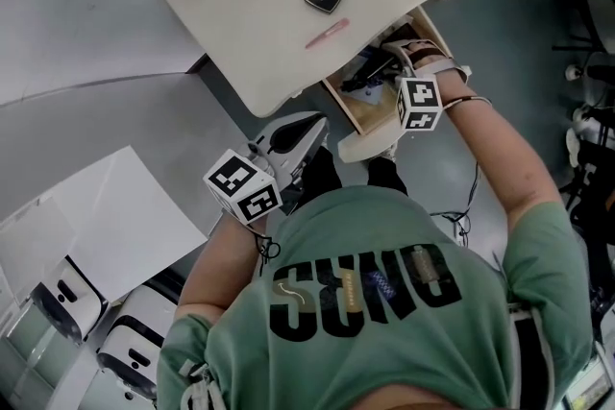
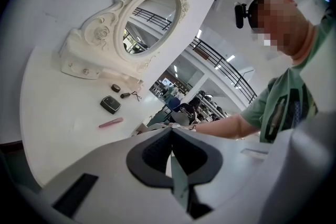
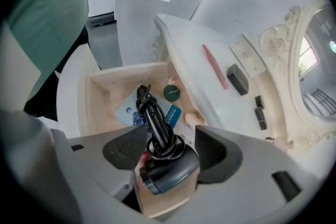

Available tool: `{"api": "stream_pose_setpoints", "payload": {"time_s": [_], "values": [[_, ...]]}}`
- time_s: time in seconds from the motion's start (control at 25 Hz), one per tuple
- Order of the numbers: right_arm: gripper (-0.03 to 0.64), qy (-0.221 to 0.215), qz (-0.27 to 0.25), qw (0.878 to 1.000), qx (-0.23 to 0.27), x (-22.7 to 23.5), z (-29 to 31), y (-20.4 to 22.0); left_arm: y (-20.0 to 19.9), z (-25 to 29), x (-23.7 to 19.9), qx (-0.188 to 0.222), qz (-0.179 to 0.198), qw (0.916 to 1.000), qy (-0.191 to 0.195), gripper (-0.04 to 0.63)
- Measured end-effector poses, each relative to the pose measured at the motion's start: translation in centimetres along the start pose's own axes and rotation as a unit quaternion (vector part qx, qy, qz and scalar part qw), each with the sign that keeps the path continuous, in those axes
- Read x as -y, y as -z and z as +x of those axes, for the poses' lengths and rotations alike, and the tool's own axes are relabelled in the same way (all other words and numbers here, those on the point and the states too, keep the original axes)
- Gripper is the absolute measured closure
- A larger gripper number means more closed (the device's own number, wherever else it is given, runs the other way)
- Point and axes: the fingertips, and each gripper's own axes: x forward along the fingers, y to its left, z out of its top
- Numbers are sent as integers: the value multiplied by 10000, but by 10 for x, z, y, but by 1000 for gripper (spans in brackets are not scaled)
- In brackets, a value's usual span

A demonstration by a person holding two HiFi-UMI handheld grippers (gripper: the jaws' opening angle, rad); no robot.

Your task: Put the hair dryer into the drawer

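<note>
Both tongs are empty: my right tongs (image 3: 170,150) gape wide above the hair dryer (image 3: 167,171), which lies in the drawer (image 3: 94,96); my left tongs (image 2: 171,150) are closed. It looks rigid, smooth and fairly hefty; I'd grip its cord-wrapped handle (image 3: 152,113).

The light around me is bright, white and even, and it throws no hard shadows on the pale table top (image 1: 240,34). From my head the grey floor looks flat and a little dull. Soft shade gathers only under the table's edge and inside the open drawer (image 1: 351,108). Both gripper views bulge: straight edges curve, and the corners go black outside the round picture. In the left gripper view the mirror (image 2: 149,21) gives back a bright hall, while my left gripper (image 2: 171,131), close to the lens, is soft and out of focus. In the right gripper view the hair dryer (image 3: 168,173) carries a dull sheen and is slightly blurred.
</note>
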Motion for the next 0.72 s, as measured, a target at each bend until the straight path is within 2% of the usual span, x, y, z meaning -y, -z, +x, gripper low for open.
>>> {"api": "stream_pose_setpoints", "payload": {"time_s": [0.12,0.24,0.4,0.48,0.56,0.72], "values": [[339,164,365,9989,238,5,-41,-2,-12,5,18,17,157,9999,62,587],[339,349,974,9931,551,13,-87,-1,-24,12,38,41,311,9994,110,586],[348,787,2022,9700,1097,41,-158,7,-49,26,65,110,649,9975,263,586],[357,1011,2545,9511,1427,55,-197,13,-62,32,79,176,801,9961,329,586],[365,1206,3105,9246,1850,66,-236,21,-74,36,94,245,955,9944,382,586],[389,1688,4116,8528,2735,89,-316,44,-101,42,119,443,1195,9909,428,586]]}}
